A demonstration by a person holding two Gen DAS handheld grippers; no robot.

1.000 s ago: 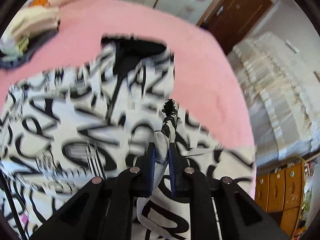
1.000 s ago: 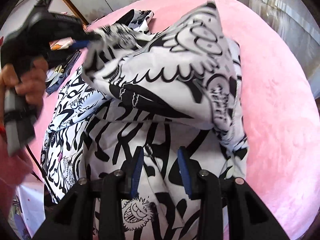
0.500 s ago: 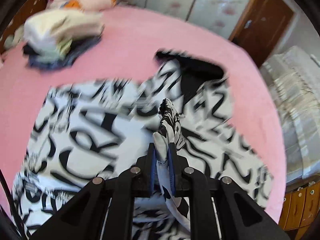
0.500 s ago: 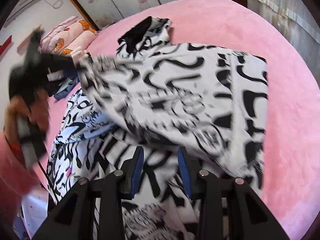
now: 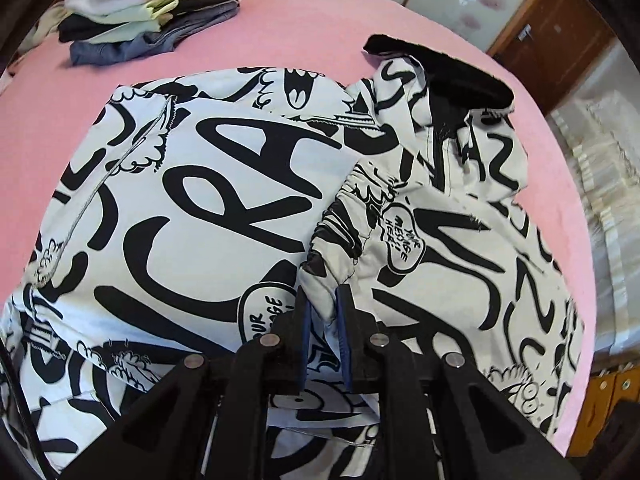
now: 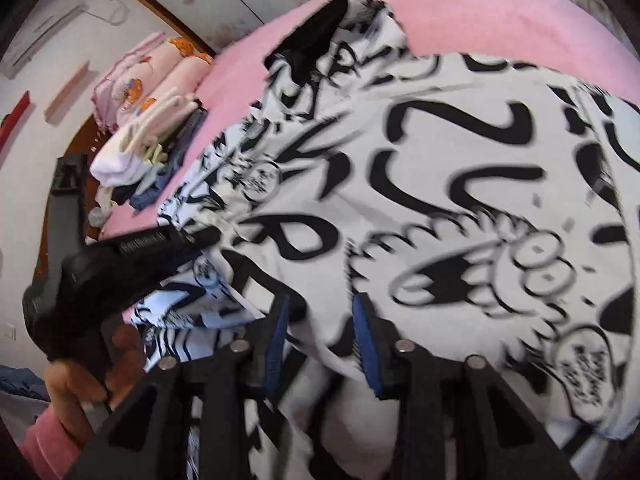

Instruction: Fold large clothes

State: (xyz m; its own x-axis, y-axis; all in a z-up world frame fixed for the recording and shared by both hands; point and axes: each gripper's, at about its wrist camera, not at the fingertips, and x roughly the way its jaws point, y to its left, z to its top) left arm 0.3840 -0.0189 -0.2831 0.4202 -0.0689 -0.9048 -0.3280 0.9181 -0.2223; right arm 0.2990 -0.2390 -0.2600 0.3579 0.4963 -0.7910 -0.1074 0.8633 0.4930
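The left gripper (image 5: 323, 312) is pitched steeply down, clamped on a gathered cuff of the black-and-white jacket (image 5: 208, 208) spread on the pink bed (image 5: 288, 36). "YOUR MESSAGE HERE!" is printed in bubbles. The right gripper (image 6: 320, 340) has just been closing, with fabric between its jaws; contact cannot be told.

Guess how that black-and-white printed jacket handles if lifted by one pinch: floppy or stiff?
Likely floppy: the jacket bunches into gathers where the left gripper pinches it. Probably sags and unfolds, since folded layers lie loose. Seems unlikely to slide on the pink bedspread.
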